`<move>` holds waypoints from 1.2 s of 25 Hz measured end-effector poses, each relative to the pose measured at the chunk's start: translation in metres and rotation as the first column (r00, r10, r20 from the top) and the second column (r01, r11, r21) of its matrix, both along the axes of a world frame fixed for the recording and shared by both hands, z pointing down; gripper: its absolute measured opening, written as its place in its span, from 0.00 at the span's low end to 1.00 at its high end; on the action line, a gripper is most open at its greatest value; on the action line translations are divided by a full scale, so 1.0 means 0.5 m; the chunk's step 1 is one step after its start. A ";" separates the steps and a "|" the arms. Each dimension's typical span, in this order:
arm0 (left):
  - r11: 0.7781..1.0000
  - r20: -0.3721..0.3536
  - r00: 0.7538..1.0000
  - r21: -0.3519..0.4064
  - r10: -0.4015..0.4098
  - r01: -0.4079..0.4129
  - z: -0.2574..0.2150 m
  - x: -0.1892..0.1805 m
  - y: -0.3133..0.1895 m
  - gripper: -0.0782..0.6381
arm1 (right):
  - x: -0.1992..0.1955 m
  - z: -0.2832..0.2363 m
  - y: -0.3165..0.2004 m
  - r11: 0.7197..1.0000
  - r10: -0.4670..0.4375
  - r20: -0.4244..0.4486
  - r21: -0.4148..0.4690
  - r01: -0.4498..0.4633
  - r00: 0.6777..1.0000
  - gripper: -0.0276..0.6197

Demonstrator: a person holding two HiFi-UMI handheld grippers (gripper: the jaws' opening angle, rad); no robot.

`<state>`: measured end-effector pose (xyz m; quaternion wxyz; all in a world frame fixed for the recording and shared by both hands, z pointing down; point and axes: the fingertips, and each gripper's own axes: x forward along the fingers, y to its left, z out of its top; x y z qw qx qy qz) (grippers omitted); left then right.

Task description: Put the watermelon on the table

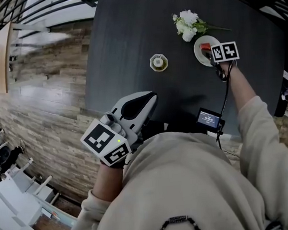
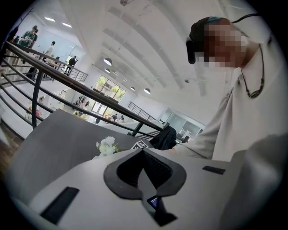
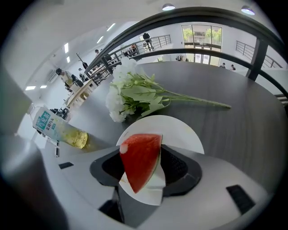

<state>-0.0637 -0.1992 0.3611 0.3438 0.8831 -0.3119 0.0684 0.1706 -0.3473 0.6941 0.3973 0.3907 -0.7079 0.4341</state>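
Observation:
A red watermelon slice with a pale rind sits between the jaws of my right gripper; the pads meet it on both sides. It is low over a white plate, and I cannot tell whether it rests on it. In the head view the right gripper reaches to the plate at the far right of the dark table, with the slice red at its tip. My left gripper hangs near my body, its jaws together in the left gripper view with nothing between them.
White flowers lie just beyond the plate. A small bottle stands mid-table, left of the plate. A small device with a lit screen sits at the table's near edge, a cable running up to my right hand. Wooden floor lies left of the table.

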 end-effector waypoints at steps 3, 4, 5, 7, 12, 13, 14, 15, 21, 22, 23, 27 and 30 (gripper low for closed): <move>1.000 -0.005 1.000 -0.004 -0.006 0.006 0.000 -0.005 -0.001 0.12 | 0.002 0.000 0.006 1.000 0.010 0.011 -0.003 -0.010 1.000 0.43; 1.000 -0.006 1.000 -0.003 -0.008 0.008 0.000 -0.006 -0.002 0.12 | 0.003 -0.002 0.004 1.000 0.012 0.016 -0.002 -0.012 1.000 0.45; 1.000 -0.006 1.000 -0.001 -0.008 0.008 -0.001 -0.006 -0.003 0.12 | 0.003 -0.004 0.002 1.000 0.014 0.021 0.001 -0.014 1.000 0.46; 1.000 -0.006 1.000 0.001 -0.006 0.006 -0.001 -0.005 -0.003 0.12 | 0.005 -0.009 0.001 1.000 0.021 0.029 0.007 -0.021 0.999 0.46; 1.000 -0.005 1.000 0.012 0.008 -0.008 -0.005 0.001 -0.004 0.12 | 0.010 -0.019 0.005 0.999 0.031 0.036 0.013 -0.032 0.999 0.46; 1.000 -0.005 1.000 0.018 0.012 -0.012 -0.008 0.002 -0.005 0.12 | 0.012 -0.026 0.007 0.999 0.037 0.042 0.018 -0.038 0.998 0.46; 1.000 -0.005 1.000 0.025 0.017 -0.017 -0.012 0.002 -0.006 0.12 | 0.014 -0.036 0.008 0.999 0.045 0.050 0.026 -0.047 0.998 0.46; 0.999 -0.006 1.000 0.033 0.023 -0.023 -0.017 0.003 -0.009 0.12 | 0.018 -0.049 0.009 0.998 0.055 0.059 0.035 -0.058 0.997 0.46; 0.993 -0.012 0.997 0.090 0.078 -0.077 -0.050 0.024 -0.030 0.12 | 0.058 -0.145 0.037 0.990 0.102 0.130 0.084 -0.113 0.986 0.45; 0.991 -0.014 0.996 0.101 0.093 -0.091 -0.056 0.033 -0.033 0.12 | 0.062 -0.166 0.048 0.990 0.095 0.153 0.093 -0.110 0.984 0.45; 0.988 -0.016 0.994 0.112 0.111 -0.109 -0.061 0.043 -0.035 0.12 | 0.064 -0.189 0.060 0.989 0.084 0.178 0.105 -0.104 0.980 0.44; 0.970 -0.025 0.979 0.145 0.202 -0.196 -0.074 0.089 -0.037 0.12 | 0.053 -0.299 0.115 0.979 0.026 0.317 0.182 -0.088 0.948 0.32; 0.951 -0.030 0.963 0.164 0.269 -0.261 -0.081 0.122 -0.034 0.12 | 0.044 -0.403 0.150 0.954 -0.001 0.413 0.273 -0.122 0.911 0.20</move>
